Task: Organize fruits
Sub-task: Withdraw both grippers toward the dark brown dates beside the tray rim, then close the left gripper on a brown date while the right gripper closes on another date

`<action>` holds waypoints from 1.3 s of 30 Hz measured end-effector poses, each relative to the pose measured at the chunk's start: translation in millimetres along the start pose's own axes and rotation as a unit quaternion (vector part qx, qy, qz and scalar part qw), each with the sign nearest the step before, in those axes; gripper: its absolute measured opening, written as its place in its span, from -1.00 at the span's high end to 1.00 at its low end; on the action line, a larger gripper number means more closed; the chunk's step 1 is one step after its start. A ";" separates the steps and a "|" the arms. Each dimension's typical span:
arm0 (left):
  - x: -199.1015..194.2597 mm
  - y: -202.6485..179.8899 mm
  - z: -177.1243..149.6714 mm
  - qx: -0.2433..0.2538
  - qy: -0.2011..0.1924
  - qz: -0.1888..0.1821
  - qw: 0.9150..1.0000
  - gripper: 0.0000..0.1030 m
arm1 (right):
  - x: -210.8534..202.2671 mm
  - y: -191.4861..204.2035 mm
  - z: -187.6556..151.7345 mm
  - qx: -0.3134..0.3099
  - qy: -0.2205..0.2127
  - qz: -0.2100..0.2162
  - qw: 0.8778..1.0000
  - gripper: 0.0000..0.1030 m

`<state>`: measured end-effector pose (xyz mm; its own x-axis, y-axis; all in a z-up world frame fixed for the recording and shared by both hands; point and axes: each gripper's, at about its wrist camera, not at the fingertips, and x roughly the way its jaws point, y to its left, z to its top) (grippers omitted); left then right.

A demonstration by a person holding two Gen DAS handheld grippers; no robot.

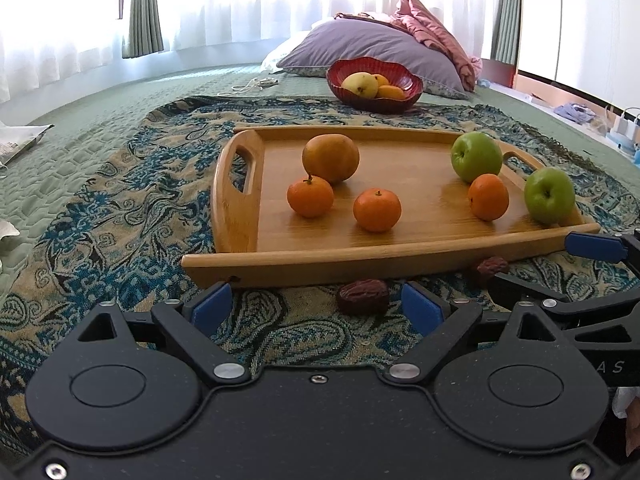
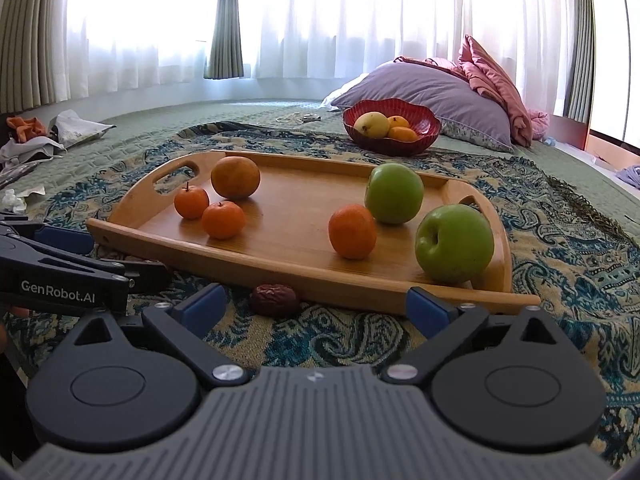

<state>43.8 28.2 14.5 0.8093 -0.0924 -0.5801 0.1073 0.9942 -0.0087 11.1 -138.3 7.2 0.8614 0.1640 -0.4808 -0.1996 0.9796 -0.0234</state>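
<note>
Sunny white curtains glow behind the green bed where our wooden tray [image 1: 240, 216] holds three small oranges, one bigger orange fruit and two green apples [image 2: 454, 242]. Both of our hand-held grippers, the left hand-held gripper [image 1: 318, 306] and the right hand-held gripper [image 2: 316, 306], are spread wide and hold nothing. We think we should reach slowly over the tray's front rim [image 2: 224, 268] and not bump the wrinkly brown date [image 2: 275, 299] or the red bowl of fruit [image 2: 390, 138].

Windows: bright, white sheer curtains [image 2: 340, 20], green drapes [image 2: 226, 20].
Bed: green quilted cover [image 1: 100, 104]; pillows [image 2: 432, 92] far right.
</note>
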 end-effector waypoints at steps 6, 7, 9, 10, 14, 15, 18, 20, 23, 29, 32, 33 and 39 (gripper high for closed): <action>0.4 -2.8 -2.2 0.000 -0.003 -0.016 1.000 -0.35 | 2.3 1.9 -1.4 0.001 0.008 0.006 1.000 -0.84; 1.2 -3.4 -2.2 -0.001 0.000 -0.019 1.000 -0.26 | 2.6 3.1 -1.5 0.000 0.009 0.007 1.000 -0.80; 2.2 -4.5 -2.4 -0.005 0.004 -0.025 1.000 -0.08 | 3.7 5.7 -2.1 -0.005 0.011 0.007 1.000 -0.72; 2.9 -5.2 -2.3 -0.007 0.008 -0.028 1.000 0.01 | 4.3 6.9 -2.1 -0.006 0.013 0.010 1.000 -0.65; 3.2 -9.0 -2.3 -0.007 0.011 -0.030 0.999 0.14 | 6.1 12.9 -2.1 -0.009 0.017 0.019 1.000 -0.42; 3.3 -9.8 -2.1 -0.006 0.012 -0.032 0.999 0.19 | 6.1 14.0 -2.3 -0.009 0.017 0.021 1.000 -0.37; 3.5 -10.5 -1.8 -0.007 0.016 -0.034 0.999 0.29 | 5.6 18.2 -2.4 -0.012 0.016 0.025 0.999 -0.08; 3.6 -10.5 -1.7 -0.009 0.018 -0.036 0.999 0.40 | 6.0 20.7 -1.8 -0.013 0.015 0.026 0.999 0.01; 3.1 -10.4 -0.8 -0.013 0.019 -0.036 0.999 0.45 | 6.7 22.1 -1.1 -0.011 0.015 0.026 0.999 0.16; -0.4 -10.4 1.2 -0.019 0.014 -0.037 0.999 0.46 | 5.9 22.3 0.7 -0.010 0.013 0.026 1.000 0.29; -4.4 -12.3 4.2 -0.014 0.007 -0.038 0.999 0.46 | 4.5 21.6 1.9 -0.009 0.011 0.025 1.000 0.39; -5.4 -13.3 5.4 -0.012 0.004 -0.038 0.999 0.46 | 4.0 21.4 2.5 -0.009 0.010 0.025 1.000 0.41; -7.0 -15.6 9.8 -0.011 -0.002 -0.039 0.999 0.46 | 5.0 20.9 4.7 -0.011 0.014 0.019 1.000 0.45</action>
<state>42.1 12.8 26.7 0.8012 -0.1690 -0.5741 0.1568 0.9851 -0.0711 13.5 -116.5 8.5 0.8397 0.1977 -0.5057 -0.2423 0.9699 -0.0233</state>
